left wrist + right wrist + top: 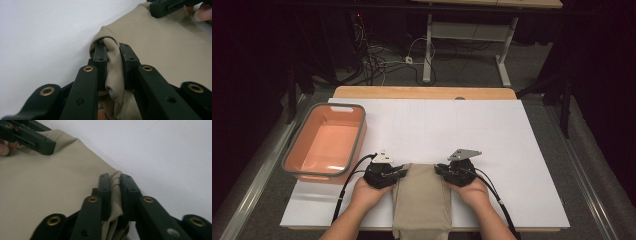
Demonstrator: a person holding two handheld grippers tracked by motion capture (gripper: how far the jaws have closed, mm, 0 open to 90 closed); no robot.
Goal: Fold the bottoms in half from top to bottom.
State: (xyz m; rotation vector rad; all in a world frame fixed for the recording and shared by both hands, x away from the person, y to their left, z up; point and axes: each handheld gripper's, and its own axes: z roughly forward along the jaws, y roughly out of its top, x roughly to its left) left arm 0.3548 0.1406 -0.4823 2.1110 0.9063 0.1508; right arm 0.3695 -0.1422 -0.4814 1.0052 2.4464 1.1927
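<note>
Both tools clamped on cloth (pixel 422 200) corners, lower centre: left tool (pixel 113 58), right tool (pixel 115 192). Grasp done; next step unclear (bin (pixel 357 137) upper left empty).

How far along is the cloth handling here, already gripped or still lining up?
Gripped. The left gripper is shut on the far-left corner of the tan cloth, the right gripper on its far-right corner, fabric bunched between both pairs of jaws. The cloth already lies in a narrow folded strip on the white table, its near end hanging over the edge. Nothing is in the orange bin yet, if that's the destination.
</note>
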